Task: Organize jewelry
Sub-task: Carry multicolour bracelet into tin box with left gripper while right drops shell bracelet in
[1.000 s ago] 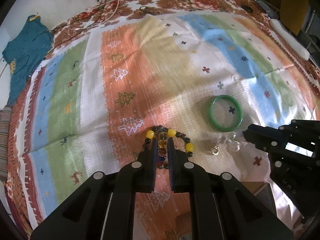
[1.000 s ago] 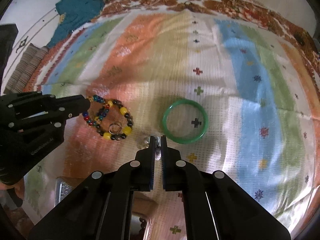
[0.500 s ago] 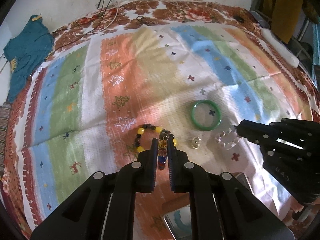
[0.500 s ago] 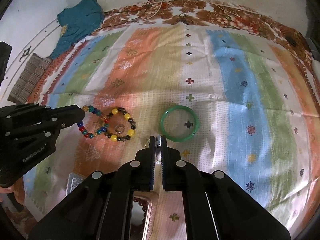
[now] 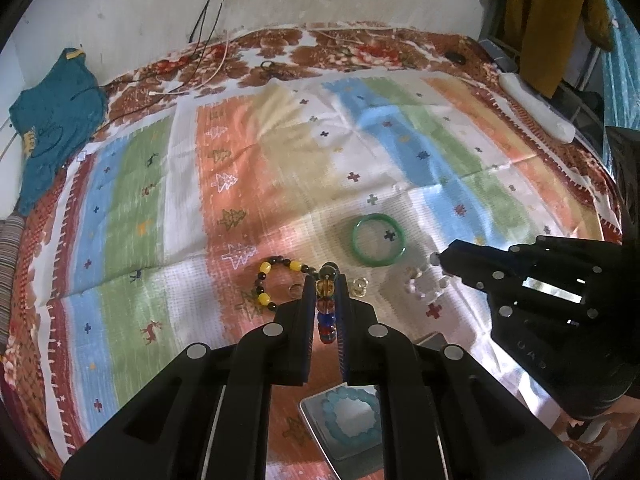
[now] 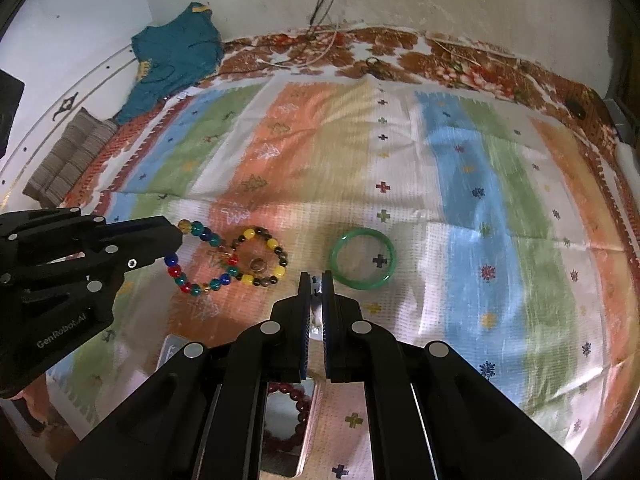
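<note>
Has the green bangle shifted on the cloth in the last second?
No. The green bangle encircles the same dark cross print as in the earlier frames, with the cross right of centre inside the ring. Only the cameras moved.

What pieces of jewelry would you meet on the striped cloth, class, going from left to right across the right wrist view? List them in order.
Multicolored bead bracelet held by the left gripper → yellow-and-dark bead bracelet, with a small ring lying inside its loop → green bangle.
</note>
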`<state>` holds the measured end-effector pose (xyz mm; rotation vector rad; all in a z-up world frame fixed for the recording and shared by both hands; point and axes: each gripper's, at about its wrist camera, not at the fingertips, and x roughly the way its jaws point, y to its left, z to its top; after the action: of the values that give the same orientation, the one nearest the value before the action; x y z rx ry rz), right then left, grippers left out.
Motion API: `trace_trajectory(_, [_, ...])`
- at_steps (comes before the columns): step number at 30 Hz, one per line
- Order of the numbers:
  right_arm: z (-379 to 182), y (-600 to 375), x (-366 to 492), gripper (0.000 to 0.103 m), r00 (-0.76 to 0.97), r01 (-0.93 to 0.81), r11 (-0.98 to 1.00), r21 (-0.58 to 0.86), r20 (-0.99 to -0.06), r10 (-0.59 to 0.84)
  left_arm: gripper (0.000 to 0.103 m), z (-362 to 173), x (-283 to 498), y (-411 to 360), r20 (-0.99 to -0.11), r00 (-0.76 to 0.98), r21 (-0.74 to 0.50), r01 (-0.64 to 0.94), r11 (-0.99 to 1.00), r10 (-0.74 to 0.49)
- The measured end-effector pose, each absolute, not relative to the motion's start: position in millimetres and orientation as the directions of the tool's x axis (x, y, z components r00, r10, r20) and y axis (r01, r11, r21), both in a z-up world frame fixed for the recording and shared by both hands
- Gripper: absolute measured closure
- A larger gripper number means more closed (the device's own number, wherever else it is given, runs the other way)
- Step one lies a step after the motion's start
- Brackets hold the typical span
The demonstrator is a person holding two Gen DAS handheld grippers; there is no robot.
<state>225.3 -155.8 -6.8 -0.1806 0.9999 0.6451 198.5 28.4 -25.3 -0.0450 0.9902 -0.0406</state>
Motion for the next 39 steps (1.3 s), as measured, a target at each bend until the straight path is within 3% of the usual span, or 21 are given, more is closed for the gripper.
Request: trace_trajectory(39, [24.6,-168.5,152.1,0.097,0.391,-0.654,0.745,0.132,-0.784,0.482,0.094,3.0,120.0,7.4,-0.780,0.617,-0.098,0.054,0.994,-0.110])
